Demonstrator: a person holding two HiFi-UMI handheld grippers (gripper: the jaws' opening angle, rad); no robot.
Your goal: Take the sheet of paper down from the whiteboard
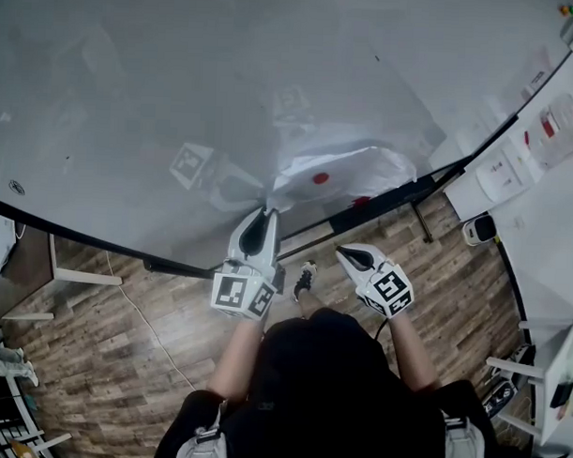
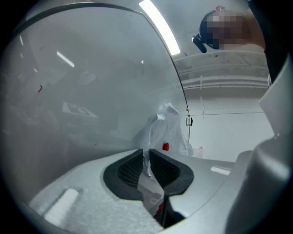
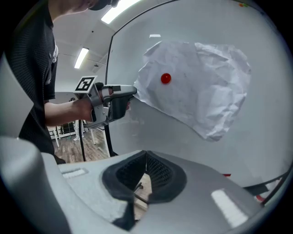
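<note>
Left claw (image 2: 147, 159) clamps the paper (image 3: 197, 87) at its left edge; right claw (image 3: 145, 157) is closed, empty. We judge removal barely begun: 1 red magnet (image 3: 165, 78) pins it to the whiteboard (image 1: 179, 79).

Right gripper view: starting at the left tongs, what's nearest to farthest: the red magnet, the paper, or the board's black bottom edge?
1. The paper: its left corner is pinched in the left tongs.
2. The red magnet: on the paper, just right of the tongs.
3. The black bottom edge: far off, lower right.
</note>
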